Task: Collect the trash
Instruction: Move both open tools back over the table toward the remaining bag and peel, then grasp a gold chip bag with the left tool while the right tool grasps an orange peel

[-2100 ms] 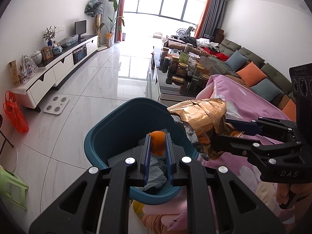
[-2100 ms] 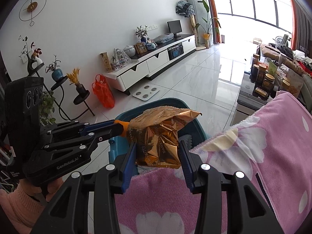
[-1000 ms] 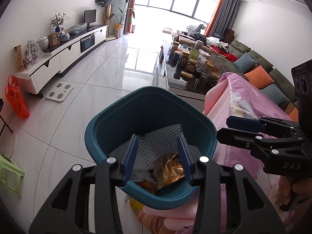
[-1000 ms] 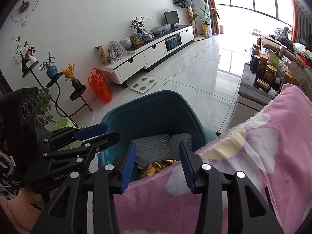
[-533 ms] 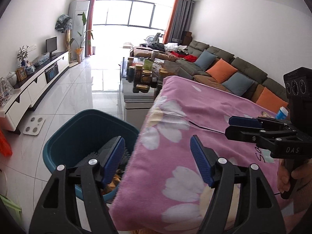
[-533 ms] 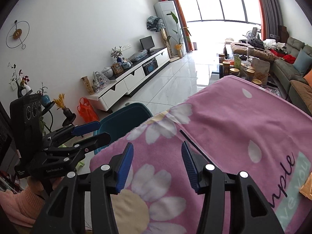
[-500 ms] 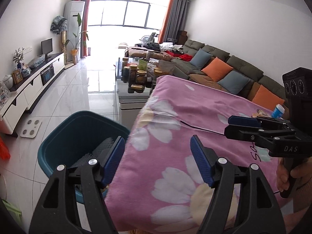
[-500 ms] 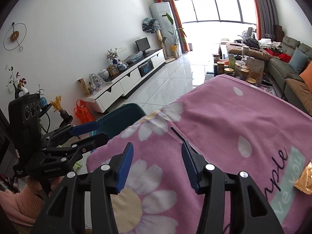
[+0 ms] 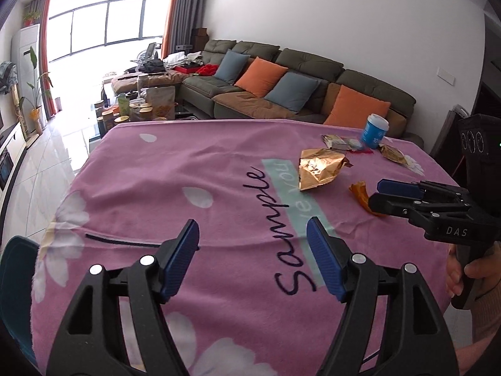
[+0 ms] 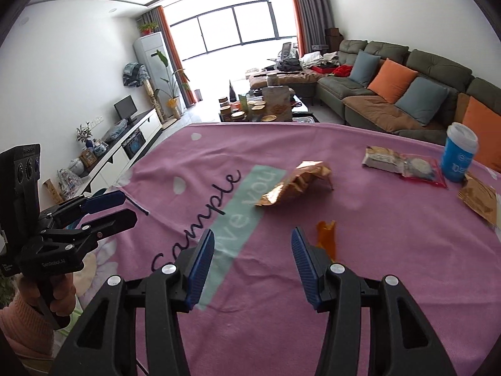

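A crumpled gold foil bag (image 9: 319, 169) (image 10: 296, 183) lies on the pink blanket (image 9: 188, 172) (image 10: 375, 235) covering the table. An orange peel scrap (image 9: 360, 195) (image 10: 327, 238) lies near it, just ahead of my right gripper (image 10: 252, 252), which is open and empty. My left gripper (image 9: 252, 244) is open and empty over the blanket's near part. More wrappers (image 9: 336, 141) (image 10: 394, 161) and a gold packet (image 9: 391, 154) (image 10: 479, 199) lie at the far right by a blue cup (image 9: 374, 131) (image 10: 458, 156). The teal bin's rim (image 9: 12, 269) shows at the lower left.
A grey sofa with orange and blue cushions (image 9: 281, 84) (image 10: 407, 94) stands behind the table. A low table with jars (image 9: 137, 106) (image 10: 260, 106) stands beyond the blanket's far edge. A white TV cabinet (image 10: 125, 144) lines the left wall.
Both grippers let go of their trash into the teal bin, then swung right from the bin to over the blanket. Both are now open and empty, facing the remaining wrappers.
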